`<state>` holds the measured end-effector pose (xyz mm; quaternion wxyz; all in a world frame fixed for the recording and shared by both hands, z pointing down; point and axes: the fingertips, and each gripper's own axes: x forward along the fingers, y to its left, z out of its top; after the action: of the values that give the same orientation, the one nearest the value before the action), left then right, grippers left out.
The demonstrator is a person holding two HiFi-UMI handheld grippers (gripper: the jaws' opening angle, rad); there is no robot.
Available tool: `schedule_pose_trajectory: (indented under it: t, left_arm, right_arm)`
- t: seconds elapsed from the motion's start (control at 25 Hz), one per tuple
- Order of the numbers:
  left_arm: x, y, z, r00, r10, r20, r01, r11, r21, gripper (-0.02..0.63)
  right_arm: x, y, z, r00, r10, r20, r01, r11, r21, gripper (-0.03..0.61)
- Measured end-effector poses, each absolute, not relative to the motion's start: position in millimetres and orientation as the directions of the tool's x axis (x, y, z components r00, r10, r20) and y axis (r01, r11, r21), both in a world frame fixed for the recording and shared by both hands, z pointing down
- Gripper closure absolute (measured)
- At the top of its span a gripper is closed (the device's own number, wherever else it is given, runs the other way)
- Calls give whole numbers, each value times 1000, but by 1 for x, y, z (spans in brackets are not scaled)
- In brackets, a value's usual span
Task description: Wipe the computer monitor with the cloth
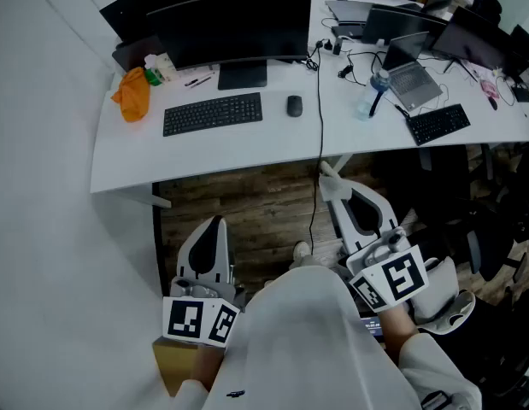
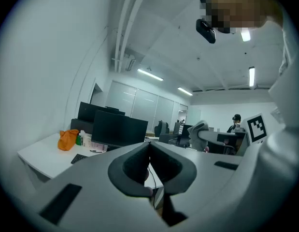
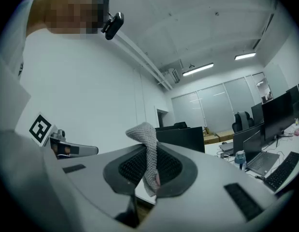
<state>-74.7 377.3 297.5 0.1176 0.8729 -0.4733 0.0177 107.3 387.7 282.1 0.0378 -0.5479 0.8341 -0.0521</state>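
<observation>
Right gripper view shows the right hand-held gripper clamped on a grey, coarse-knit cloth. The cloth is pinched between ribbed black pads, and a fold of it pokes above the jaws. The left hand-held gripper has its smooth pale jaws pressed together, empty. Each carries a cube printed with black-and-white square markers; no lettering is readable. Ahead of both lies a wood-plank floor, then a white curved counter with a black keyboard, a mouse and a crumpled orange bundle. Farthest ahead stands the wide dark monitor, well apart from the cloth.
</observation>
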Motion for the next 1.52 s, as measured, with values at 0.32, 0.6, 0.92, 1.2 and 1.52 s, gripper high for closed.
schedule_pose_trajectory:
  t: [0.32, 0.6, 0.92, 1.2, 1.52]
  left_arm:
    - [-40, 353, 302, 554, -819, 150, -830, -530, 174, 595]
    - [4, 332, 306, 571, -802, 175, -821, -555, 132, 595]
    - [30, 316, 315, 554, -805, 213, -832, -542, 114, 595]
    - [31, 302, 321, 539, -808, 237, -842, -518, 150, 595]
    - [39, 254, 328, 601, -771, 212, -799, -572, 186, 595]
  right_arm:
    - [143, 365, 284, -386, -922, -38, -911, 388, -139, 546]
    - [177, 349, 287, -399, -915, -58, -904, 403, -141, 545]
    - [205, 333, 308, -423, -906, -31, -883, 419, -212, 545]
    - [198, 313, 317, -476, -879, 18, -859, 460, -223, 543]
    - [193, 283, 306, -450, -892, 31, -879, 437, -193, 538]
